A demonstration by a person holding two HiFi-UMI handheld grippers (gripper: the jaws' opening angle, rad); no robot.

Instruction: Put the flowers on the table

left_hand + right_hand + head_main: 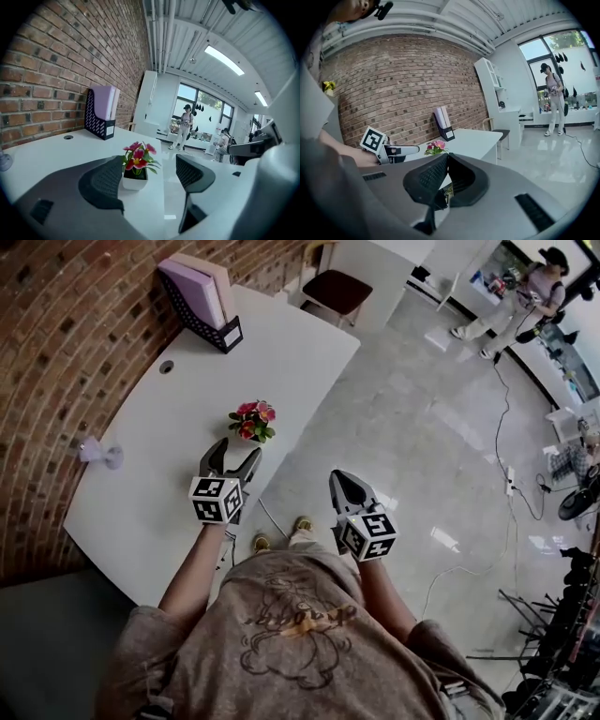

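Sitting upright on the table [187, 409], the flowers [252, 422] are resting in a small white pot close to the table edge that is facing the floor [422, 446]. The left gripper [236, 448] is hovering over the table just short of the flowers, its jaws standing wide apart and gripping nothing. In the left gripper view the flowers [136, 164] are showing in the gap of the left gripper [150, 161], just beyond the tips and nearer the left jaw; whether that jaw is touching the pot cannot be told. The right gripper [339, 476] is hanging off the table, over the floor, to the right of the flowers and nearer the person. Its jaws are pressing together with nothing between them, as the right gripper view is showing at the right gripper [446, 157]. That view is also catching the flowers [435, 147] and, just beside them, the left gripper [415, 149]. Well beyond the flowers, a file holder [202, 296] is standing by the brick wall at the far end of the table. A chair [336, 289] is standing past that end. Far beyond the flowers, a person [520, 301] is standing on the floor.
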